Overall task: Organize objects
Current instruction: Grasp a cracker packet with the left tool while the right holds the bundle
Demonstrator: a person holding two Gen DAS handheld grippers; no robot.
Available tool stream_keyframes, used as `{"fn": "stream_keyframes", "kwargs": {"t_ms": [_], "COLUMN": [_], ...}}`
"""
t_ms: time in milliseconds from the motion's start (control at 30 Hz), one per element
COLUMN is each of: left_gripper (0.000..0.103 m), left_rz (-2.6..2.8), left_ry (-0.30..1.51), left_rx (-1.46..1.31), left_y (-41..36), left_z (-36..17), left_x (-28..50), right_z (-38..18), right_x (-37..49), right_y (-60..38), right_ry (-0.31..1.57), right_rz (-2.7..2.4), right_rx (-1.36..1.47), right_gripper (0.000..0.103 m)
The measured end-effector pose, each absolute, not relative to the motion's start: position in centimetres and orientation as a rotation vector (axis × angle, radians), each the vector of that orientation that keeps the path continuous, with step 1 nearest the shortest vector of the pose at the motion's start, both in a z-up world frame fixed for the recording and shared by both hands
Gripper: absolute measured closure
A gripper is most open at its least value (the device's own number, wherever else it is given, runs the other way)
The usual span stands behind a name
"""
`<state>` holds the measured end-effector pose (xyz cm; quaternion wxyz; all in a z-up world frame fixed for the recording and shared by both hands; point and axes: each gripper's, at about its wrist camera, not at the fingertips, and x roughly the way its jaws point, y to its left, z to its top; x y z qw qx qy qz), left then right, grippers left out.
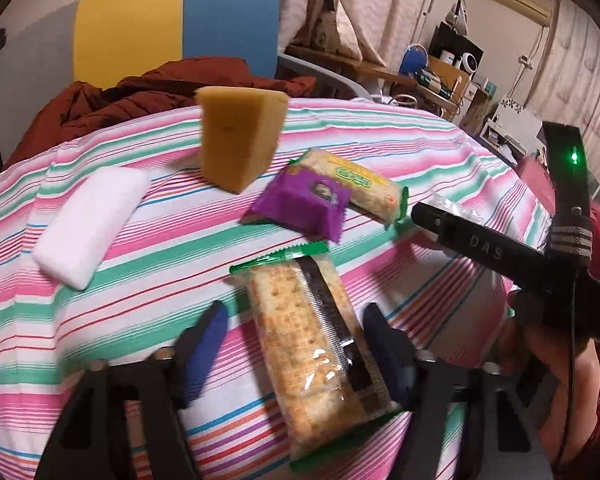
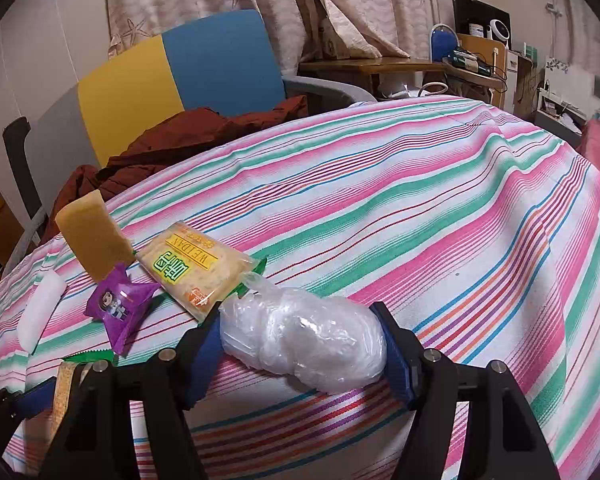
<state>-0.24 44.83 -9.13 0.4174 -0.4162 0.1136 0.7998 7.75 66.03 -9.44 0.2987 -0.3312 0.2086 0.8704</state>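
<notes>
Cracker packet [image 1: 312, 344] lengthwise between jaws (unclamped)

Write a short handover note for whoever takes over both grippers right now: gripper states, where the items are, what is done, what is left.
Left gripper: open, fingers either side of the near cracker packet, which lies flat on the striped cloth.
Right gripper: jaws astride the clear plastic bag; whether they grip it I cannot tell.
Elsewhere on the cloth: the second cracker packet and purple sachet touching, the tan block upright, the white pad apart at the left.
Done: nothing visibly sorted.
Left: probably group all six.
</notes>
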Motion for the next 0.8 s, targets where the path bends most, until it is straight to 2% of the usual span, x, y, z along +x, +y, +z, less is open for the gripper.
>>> {"fn": "stream_keyframes", "kwargs": {"t_ms": [33, 367, 800], "left_gripper": [0.053, 0.055, 0.059], "left_rz": [2.017, 2.008, 2.074], "left_ry": [0.301, 0.32, 0.177], "left_rx": [-1.035, -0.953, -0.951], "left_y": [44.6, 41.1, 36.9], "left_z": [-9.1, -9.2, -9.0], "left_x": [-0.2, 0.4, 0.8], "right_z": [-9.5, -9.1, -7.3], "right_x": [7.7, 7.9, 8.7], "right_y": [66.0, 65.7, 62.0], "right_ry": [0.553, 0.532, 0.397], "right_rz": [2.312, 2.315, 2.391], "right_rx": [-0.879, -0.853, -0.77], "right_gripper": [0.032, 0.033, 0.034]}}
